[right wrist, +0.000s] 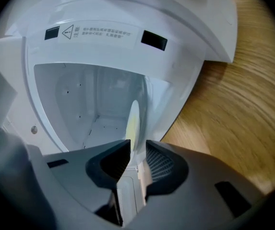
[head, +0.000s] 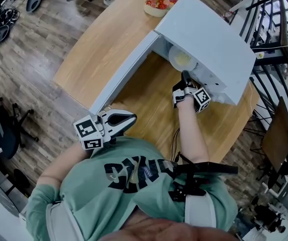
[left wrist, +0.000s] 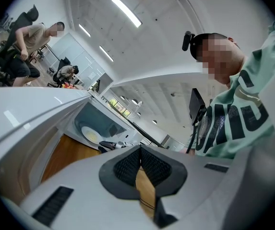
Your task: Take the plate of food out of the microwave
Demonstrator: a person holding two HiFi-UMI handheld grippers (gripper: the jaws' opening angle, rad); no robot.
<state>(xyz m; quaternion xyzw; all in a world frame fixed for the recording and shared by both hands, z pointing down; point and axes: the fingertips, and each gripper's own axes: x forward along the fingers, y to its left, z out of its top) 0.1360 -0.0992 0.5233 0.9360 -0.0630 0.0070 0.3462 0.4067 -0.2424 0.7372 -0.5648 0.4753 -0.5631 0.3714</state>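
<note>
Round white plate of yellow food point(right wrist: 134, 121) not yet withdrawn from open white microwave point(head: 209, 39); right hand-held gripper point(right wrist: 137, 146) straddles its rim, jaws part-open, ungripped.

microwave point(right wrist: 190, 18) label point(right wrist: 96, 31): warn. triangle + txt too small to read | shirt point(head: 98, 190): big letters, unclear

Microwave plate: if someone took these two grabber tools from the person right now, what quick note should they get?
Left gripper: shut, empty, near the outer edge of the open door.
Right gripper: at the microwave mouth, jaws apart with the plate rim between them; it does not look clamped.
Done: door open, plate reached.
Left: close on the rim, draw the plate out, probably set it on the table.
</note>
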